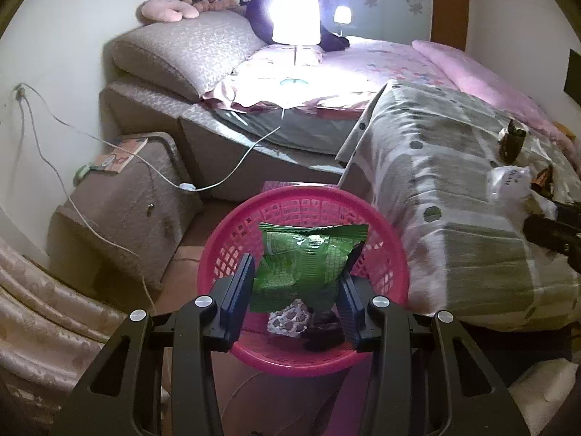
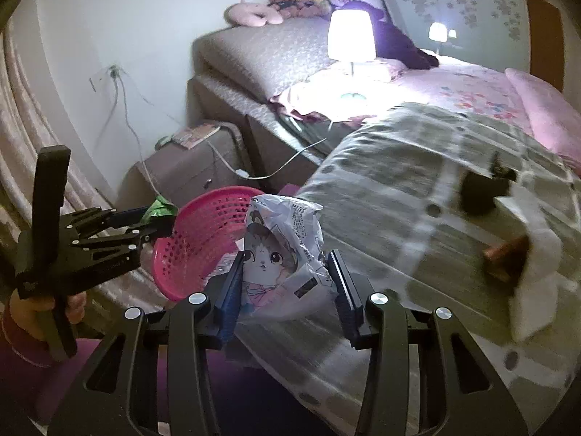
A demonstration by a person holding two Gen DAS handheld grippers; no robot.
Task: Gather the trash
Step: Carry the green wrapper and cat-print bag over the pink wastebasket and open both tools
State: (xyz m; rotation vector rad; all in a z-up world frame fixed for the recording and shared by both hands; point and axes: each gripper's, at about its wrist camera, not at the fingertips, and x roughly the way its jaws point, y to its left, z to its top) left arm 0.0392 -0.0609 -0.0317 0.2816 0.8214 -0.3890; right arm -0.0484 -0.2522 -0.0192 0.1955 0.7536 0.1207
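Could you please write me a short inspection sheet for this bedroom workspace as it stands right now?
Surface: bed with a dotted quilt; floor beside it.
Job's things: pink basket on the floor, some wrappers inside; green snack bag; white cat-print bag.
Clutter: dark wrapper and more litter on the quilt.
Grippers: left gripper shut on the green snack bag above the basket; right gripper shut on the white cat-print bag near the basket's rim.
Cables: white cord runs from the bed across the nightstand to a wall socket.
Surroundings: lit lamp on the bed, pillows, plush toys.
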